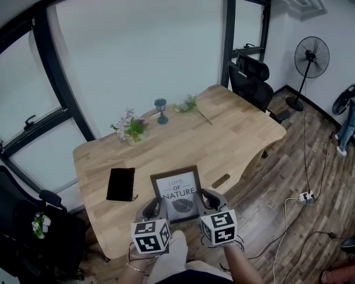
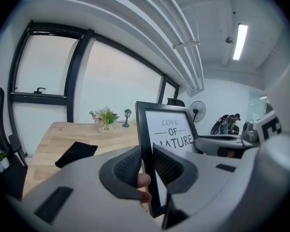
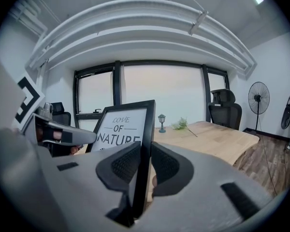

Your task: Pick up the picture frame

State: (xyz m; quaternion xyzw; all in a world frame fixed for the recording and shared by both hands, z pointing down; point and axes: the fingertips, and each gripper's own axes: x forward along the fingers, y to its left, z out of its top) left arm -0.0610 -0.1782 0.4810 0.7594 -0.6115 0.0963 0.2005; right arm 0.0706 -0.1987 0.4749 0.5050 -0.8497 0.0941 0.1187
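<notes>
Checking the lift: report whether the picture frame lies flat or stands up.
Stands up: picture frame clamped by left claw, right claw.

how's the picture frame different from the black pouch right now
The picture frame is clamped at its side edges by the left gripper and right gripper; the black pouch lies flat on the table, untouched. The picture frame shows a white print with lettering inside a black border; the black pouch is plain black. Both are flat rectangles.
</notes>
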